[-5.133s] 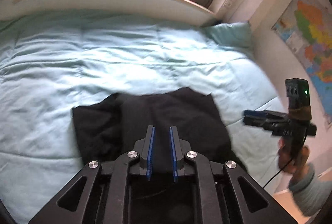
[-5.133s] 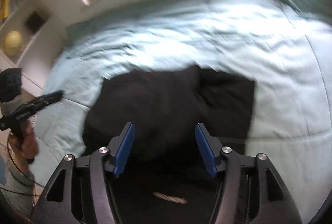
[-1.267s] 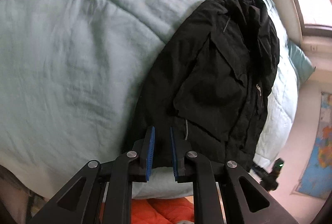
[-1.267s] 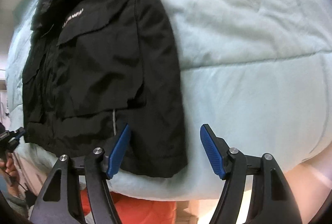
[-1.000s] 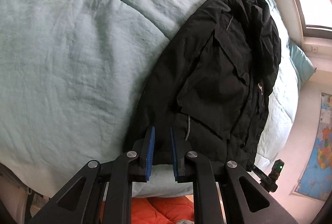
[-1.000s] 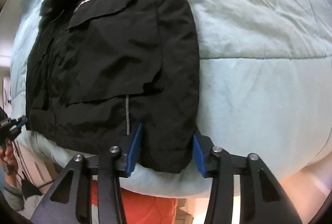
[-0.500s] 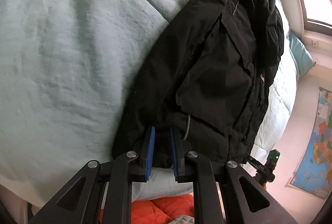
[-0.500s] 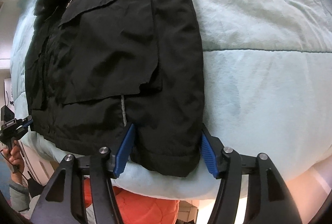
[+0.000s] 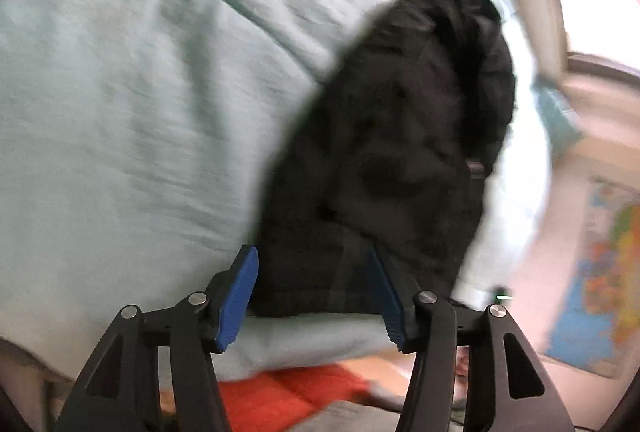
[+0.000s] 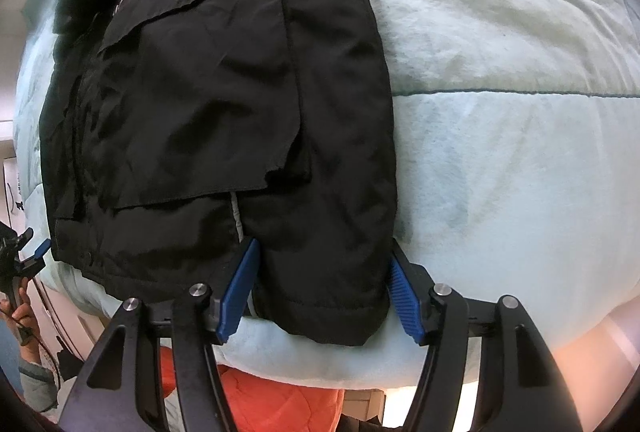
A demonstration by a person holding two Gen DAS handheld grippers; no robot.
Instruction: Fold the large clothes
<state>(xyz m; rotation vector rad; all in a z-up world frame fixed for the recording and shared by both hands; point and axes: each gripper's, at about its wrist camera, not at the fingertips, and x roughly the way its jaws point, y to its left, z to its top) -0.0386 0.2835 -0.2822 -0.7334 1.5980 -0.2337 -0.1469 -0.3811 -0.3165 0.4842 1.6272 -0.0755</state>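
Two grippers are in view, one per camera.

Left wrist view (blurred): the left gripper [image 9: 314,294] has its blue pads spread wide apart, gripping nothing. The black jacket [image 9: 404,136] lies on the pale green duvet [image 9: 120,104] of the bed, running away from the gripper toward the window [image 9: 588,20]. Its near hem sits between the pads at the bed's edge; contact cannot be confirmed.

Right wrist view: the right gripper [image 10: 320,296] is likewise spread open, straddling the jacket's [image 10: 224,104] lower hem corner, pads just beside the cloth on either side, nothing clamped. The jacket lies flat, a pocket flap [image 10: 200,120] uppermost, near the bed's front edge.

Assessment: the shell fabric looks smooth, limp and probably slippery, padded but light. Best hold is judged to be the stitched hem corners, pinched through all layers, one gripper each, to keep the fold square.
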